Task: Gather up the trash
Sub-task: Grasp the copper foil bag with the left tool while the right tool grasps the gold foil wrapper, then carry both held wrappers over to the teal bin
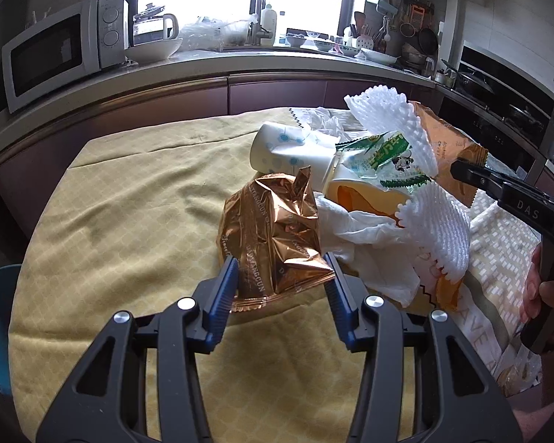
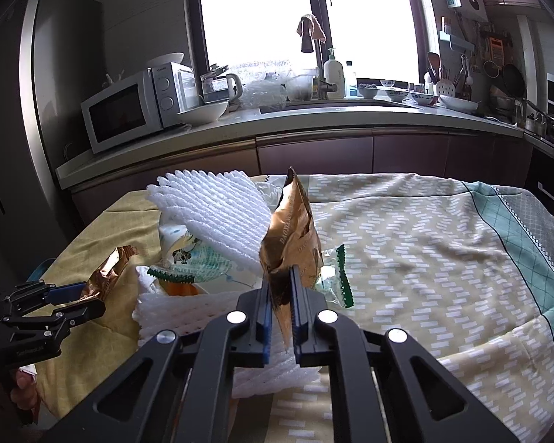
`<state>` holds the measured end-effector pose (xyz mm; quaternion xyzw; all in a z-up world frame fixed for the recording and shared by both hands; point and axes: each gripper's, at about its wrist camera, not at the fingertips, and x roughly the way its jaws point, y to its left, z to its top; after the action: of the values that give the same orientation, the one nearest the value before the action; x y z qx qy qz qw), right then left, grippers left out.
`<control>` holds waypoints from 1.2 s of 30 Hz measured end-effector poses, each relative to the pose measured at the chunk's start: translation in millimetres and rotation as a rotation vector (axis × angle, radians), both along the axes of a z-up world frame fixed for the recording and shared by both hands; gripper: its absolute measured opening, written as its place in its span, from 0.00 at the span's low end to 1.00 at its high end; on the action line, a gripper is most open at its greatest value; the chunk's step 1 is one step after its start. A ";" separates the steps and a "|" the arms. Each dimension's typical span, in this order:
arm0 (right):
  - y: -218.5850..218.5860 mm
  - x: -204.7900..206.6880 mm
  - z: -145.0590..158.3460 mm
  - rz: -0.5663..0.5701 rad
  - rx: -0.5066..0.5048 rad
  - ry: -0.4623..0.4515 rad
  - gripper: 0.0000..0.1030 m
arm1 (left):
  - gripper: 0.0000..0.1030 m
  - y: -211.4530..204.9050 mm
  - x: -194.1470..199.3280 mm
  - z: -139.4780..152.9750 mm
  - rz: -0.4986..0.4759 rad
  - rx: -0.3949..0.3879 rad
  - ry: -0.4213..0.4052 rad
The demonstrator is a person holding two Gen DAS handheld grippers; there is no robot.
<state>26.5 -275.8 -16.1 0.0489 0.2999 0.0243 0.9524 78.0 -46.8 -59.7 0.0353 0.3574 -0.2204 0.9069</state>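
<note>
On the yellow tablecloth (image 1: 129, 221), right in front of the heap of rubbish, lies a crumpled copper foil bag (image 1: 277, 236), and the left gripper (image 1: 282, 277) has its blue pads pressed to either side of the bag's near end, so it looks held rather than merely straddled. Behind that bag the heap piles up: a white paper cup (image 1: 284, 147) on its side, a green-printed wrapper (image 1: 384, 158), an orange cup (image 1: 365, 195), white tissue (image 1: 362, 236) and sheets of white foam netting (image 1: 435, 232) draped over the top. On the far side of the heap from the copper bag, the right gripper (image 2: 280, 295) is clamped tight on a brown snack packet (image 2: 295, 221), which stands upright above the jaws, its lower edge pinched between the pads so the empty pouch sticks up clear of the heap. I judge both pieces are being taken at once. Beyond the heap runs a counter (image 2: 351, 114) with a microwave (image 1: 55, 51).
</note>
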 end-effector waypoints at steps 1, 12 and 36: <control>-0.1 -2.1 2.6 0.002 0.002 -0.005 0.07 | 0.45 2.9 -1.7 1.9 0.005 -0.002 -0.004; 6.1 -31.8 39.1 0.029 0.025 -0.102 0.06 | 0.45 45.6 -22.2 23.8 0.067 -0.029 -0.063; 186.9 -32.9 51.5 0.609 0.137 -0.062 0.06 | 0.45 186.9 -55.5 46.7 0.357 -0.003 -0.122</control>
<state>-6.4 -88.9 35.4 0.0204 0.2694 0.3300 0.9045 22.5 140.1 -13.0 -0.0167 0.3020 -0.0540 0.9516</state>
